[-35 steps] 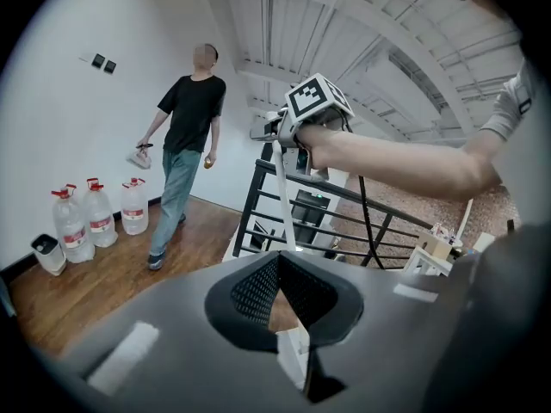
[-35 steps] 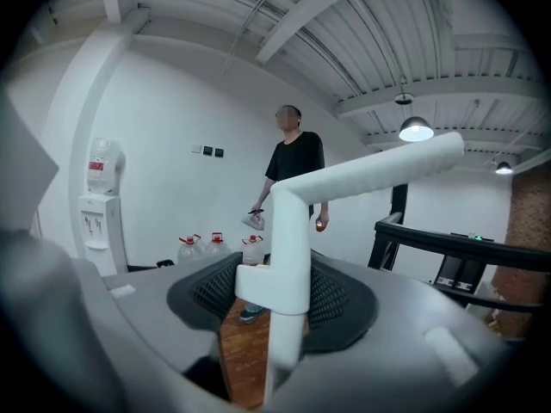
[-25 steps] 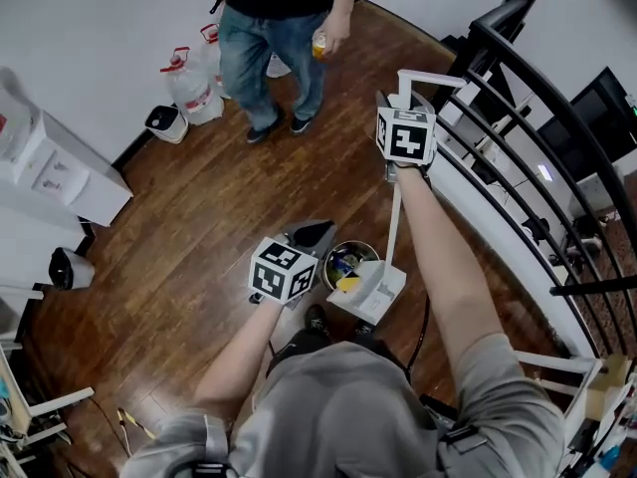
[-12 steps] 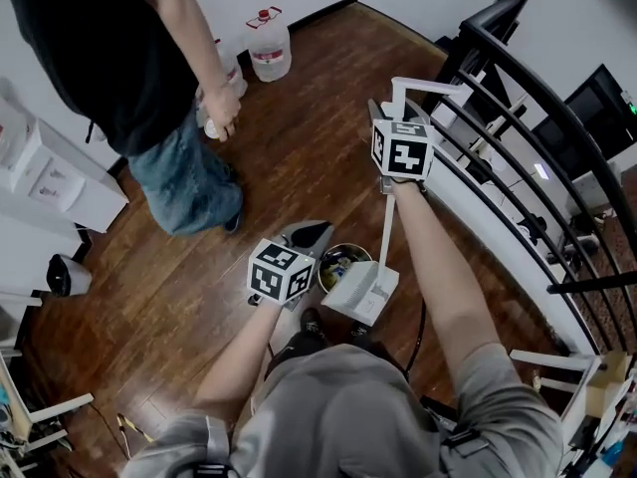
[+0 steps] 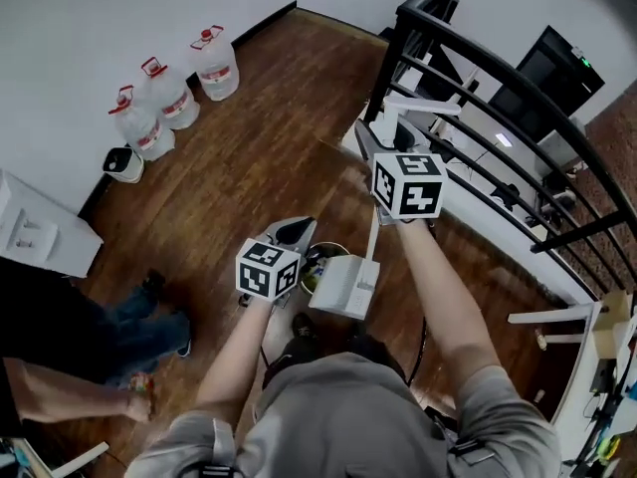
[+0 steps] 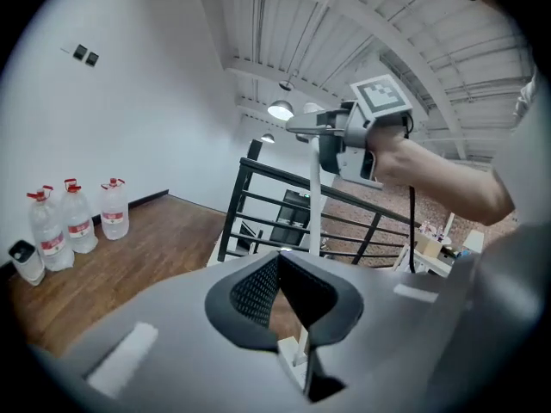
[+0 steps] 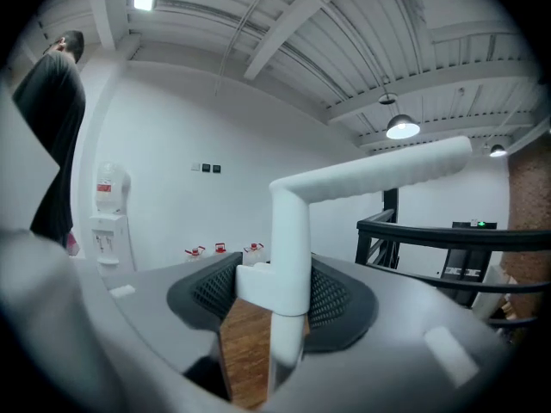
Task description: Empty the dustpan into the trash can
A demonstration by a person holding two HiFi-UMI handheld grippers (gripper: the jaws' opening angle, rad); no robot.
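My right gripper [image 5: 370, 145] is shut on the upright pole of the white long-handled dustpan [image 5: 346, 287]. In the right gripper view the pole [image 7: 288, 248] stands between the jaws, and its grip bends off to the right. The pan hangs over the right side of the round trash can [image 5: 317, 258] and hides most of it. To the can's left is my left gripper [image 5: 297, 232]. Its jaws [image 6: 277, 261] meet at the tips with nothing in them. The left gripper view shows the right gripper [image 6: 344, 132] on the pole.
A black railing [image 5: 498, 78] runs along the right, close to my right arm. Three water bottles [image 5: 169, 98] and a small white bin [image 5: 124, 164] stand by the far wall. A white cabinet [image 5: 35, 232] is at left. A person [image 5: 90, 337] stands at lower left.
My right gripper has lifted the dustpan and carried it left, so the pan now covers more of the can. The person has walked from the far wall to the near left.
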